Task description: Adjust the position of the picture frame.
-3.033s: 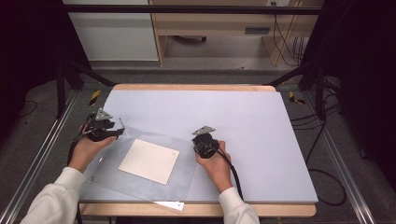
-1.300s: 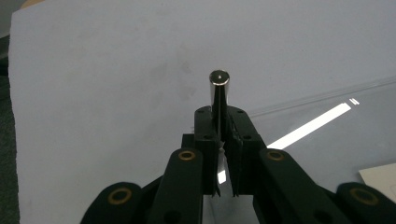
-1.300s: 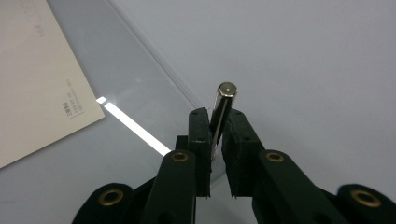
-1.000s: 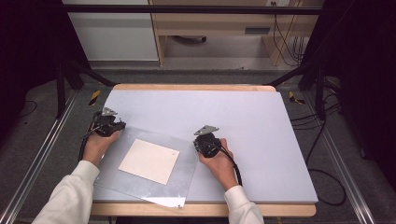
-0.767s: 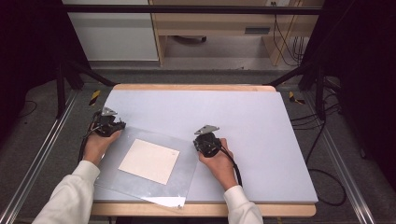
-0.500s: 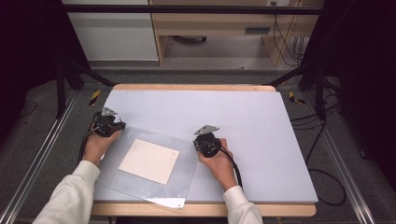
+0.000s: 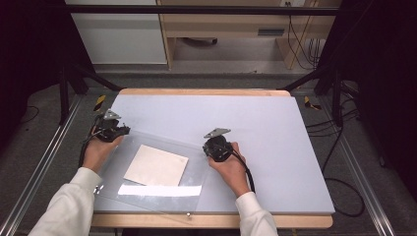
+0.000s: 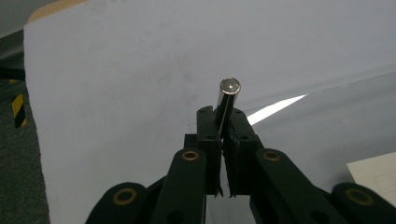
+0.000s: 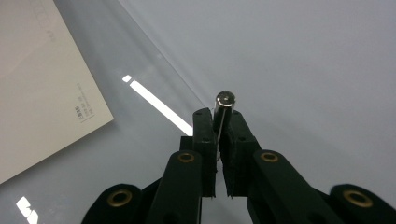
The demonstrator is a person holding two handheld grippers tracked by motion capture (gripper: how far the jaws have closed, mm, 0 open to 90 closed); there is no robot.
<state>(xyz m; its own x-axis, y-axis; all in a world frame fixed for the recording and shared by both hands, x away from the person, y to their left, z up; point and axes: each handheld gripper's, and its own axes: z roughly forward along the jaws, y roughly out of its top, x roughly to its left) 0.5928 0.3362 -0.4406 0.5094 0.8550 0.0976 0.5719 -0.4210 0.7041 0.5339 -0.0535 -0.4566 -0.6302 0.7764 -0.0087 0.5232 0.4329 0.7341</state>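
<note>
Between the earlier high views and this one, the transparent sheet (image 7: 162,167) has shifted slightly on the table (image 7: 275,147), its near edge moving while both hands kept their grip. Left gripper (image 7: 109,129) sits at the sheet's far-left corner; in the left gripper view its jaws are closed together on a small metal stud (image 8: 229,93) fixed at the sheet's edge. Right gripper (image 7: 217,146) sits at the sheet's far-right corner, its jaws likewise clamped on a second stud (image 9: 224,103). A cream card (image 7: 156,165) lies flat under or within the sheet, near its centre, between the two hands. A further stud (image 7: 188,214) marks the near-right corner, close to the table's near edge.

Step in hand, as judged: the sheet is held by its two far corners, for lifting or repositioning over the card. Whether the far edge is already raised cannot be told. The next move calls for both grippers to travel together at equal height, so that the sheet neither twists nor drags the card.
</note>
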